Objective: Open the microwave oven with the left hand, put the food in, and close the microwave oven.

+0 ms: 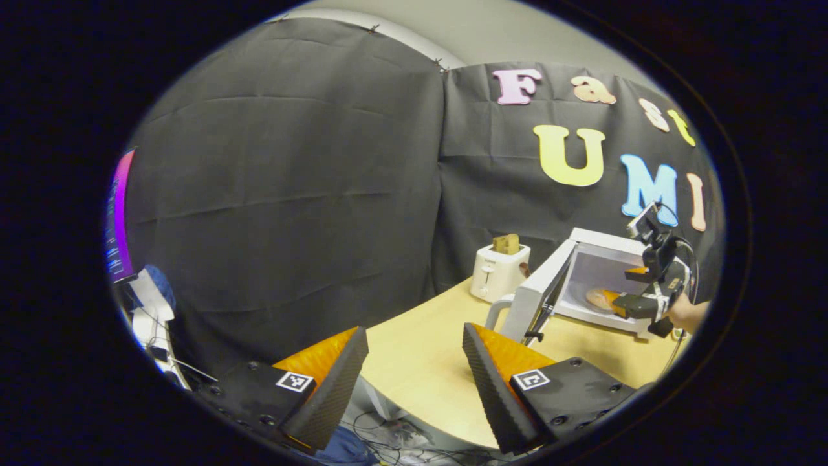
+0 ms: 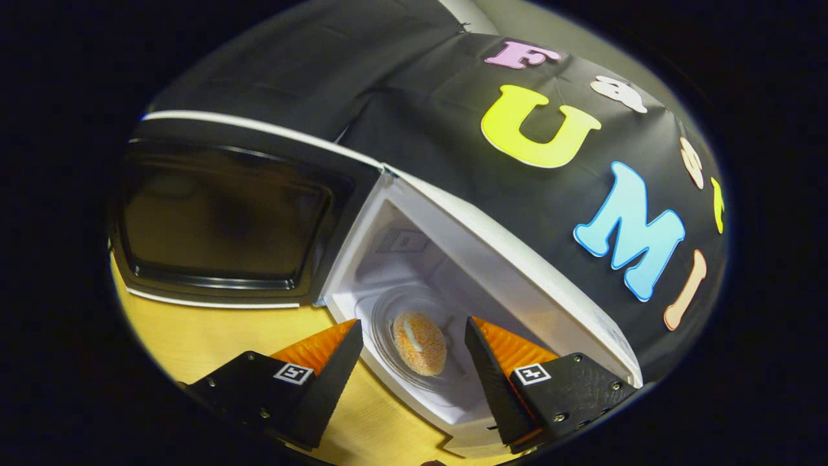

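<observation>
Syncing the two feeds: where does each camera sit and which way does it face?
Left gripper view: rides the left gripper, back from the table, facing the booth wall, toaster and open microwave; own jaws apart, plus the right gripper and a hand at the microwave mouth.
Right gripper view: rides the right gripper, close in, facing the microwave cavity; own jaws apart, straddling the food on the turntable.
Shared: microwave, its open door, food, table.
</observation>
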{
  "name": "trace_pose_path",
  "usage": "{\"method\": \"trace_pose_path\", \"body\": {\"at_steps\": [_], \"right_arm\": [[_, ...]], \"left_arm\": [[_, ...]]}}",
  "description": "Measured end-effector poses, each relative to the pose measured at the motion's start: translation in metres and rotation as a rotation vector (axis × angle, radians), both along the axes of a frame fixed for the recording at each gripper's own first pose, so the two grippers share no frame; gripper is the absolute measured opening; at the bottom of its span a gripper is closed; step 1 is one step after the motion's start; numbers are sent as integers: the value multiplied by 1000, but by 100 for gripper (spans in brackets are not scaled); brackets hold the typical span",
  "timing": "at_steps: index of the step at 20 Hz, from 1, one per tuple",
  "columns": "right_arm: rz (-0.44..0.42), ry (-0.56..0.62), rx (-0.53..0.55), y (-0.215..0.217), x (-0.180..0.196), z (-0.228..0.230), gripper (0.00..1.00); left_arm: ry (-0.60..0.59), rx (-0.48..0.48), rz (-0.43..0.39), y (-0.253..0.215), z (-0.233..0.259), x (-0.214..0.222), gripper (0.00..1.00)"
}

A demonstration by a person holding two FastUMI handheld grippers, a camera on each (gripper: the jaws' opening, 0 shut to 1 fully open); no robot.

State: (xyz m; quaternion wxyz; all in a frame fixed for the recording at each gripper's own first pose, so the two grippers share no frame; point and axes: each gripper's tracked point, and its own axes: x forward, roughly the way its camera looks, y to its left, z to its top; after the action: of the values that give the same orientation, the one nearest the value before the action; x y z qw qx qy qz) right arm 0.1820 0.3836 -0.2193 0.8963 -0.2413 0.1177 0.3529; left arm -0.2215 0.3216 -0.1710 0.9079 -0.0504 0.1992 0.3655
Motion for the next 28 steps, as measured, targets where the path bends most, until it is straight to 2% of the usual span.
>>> {"method": "trace_pose_path", "body": {"at_steps": [5, 11, 14, 16, 18, 19, 21, 23, 24, 28], "right_arm": [[-22, -24, 119, -29, -36, 65, 97], [-128, -54, 245, -82, -65, 124, 97], [-195, -63, 267, -112, -76, 136, 97], [-235, -73, 257, -133, -82, 141, 97], [-270, -94, 240, -151, -87, 146, 96], [-285, -100, 236, -159, -90, 148, 97], [-313, -98, 238, -172, -96, 149, 97], [-340, -85, 246, -183, -101, 148, 97], [-351, -78, 250, -188, -103, 148, 97], [-382, -55, 255, -205, -109, 143, 97]], "left_arm": [[-26, -17, -77, 41, -23, 41, 95], [9, -43, -193, 67, -70, 96, 96], [27, -66, -262, 62, -88, 117, 89], [46, -88, -290, 55, -103, 128, 77], [41, -102, -315, 45, -108, 137, 49], [35, -108, -331, 42, -110, 141, 22], [24, -131, -382, 24, -114, 148, 16], [36, -98, -388, 20, -104, 141, 10], [45, -93, -393, 22, -105, 151, 7], [27, -161, -492, -19, -98, 154, 7]]}}
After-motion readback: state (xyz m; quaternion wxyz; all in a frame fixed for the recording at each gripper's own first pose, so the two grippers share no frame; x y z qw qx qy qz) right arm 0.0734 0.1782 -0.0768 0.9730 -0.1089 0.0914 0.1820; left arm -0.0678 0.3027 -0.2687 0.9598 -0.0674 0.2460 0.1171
